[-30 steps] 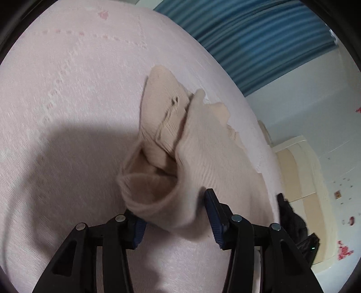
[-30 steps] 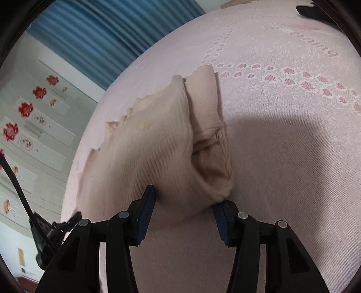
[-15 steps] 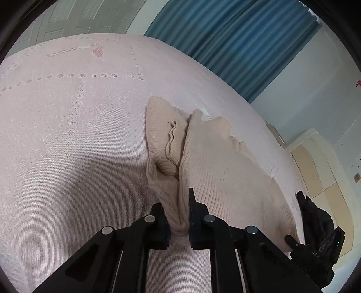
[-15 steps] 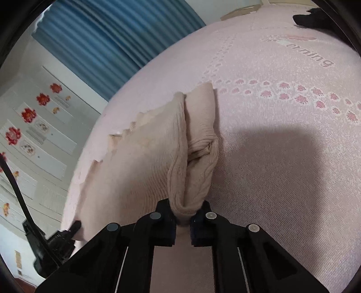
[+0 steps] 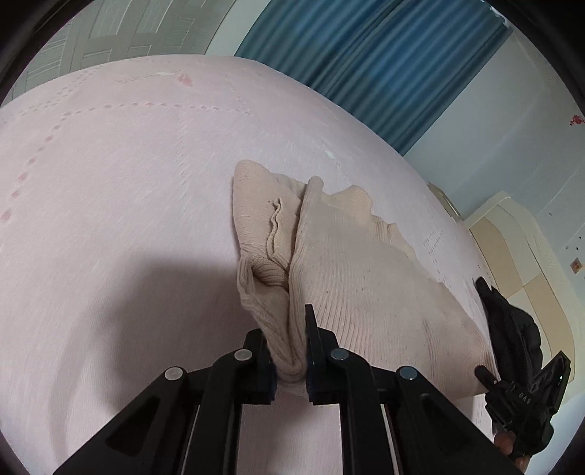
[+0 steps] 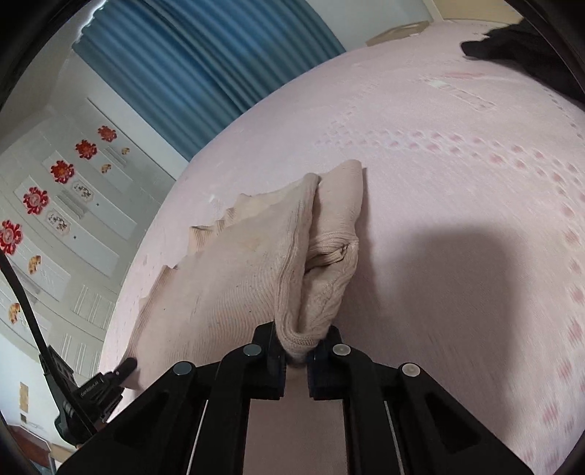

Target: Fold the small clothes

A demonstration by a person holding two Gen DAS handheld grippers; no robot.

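On a pink bedspread (image 5: 109, 219), the left gripper (image 5: 289, 350) and right gripper (image 6: 296, 347) each pinch a bunched corner of a beige knit garment (image 5: 358, 277), lifted at both ends.

This is a home bedroom. A bed (image 5: 109, 182) fills both views, spread with a pale pink cover stitched in rows of small pink marks. Pleated blue curtains (image 6: 204, 62) hang behind it. Pale wardrobe doors (image 6: 65, 204) carry red flower and fan decorations, and a patterned grey wall (image 5: 120, 33) rises beyond the bed.
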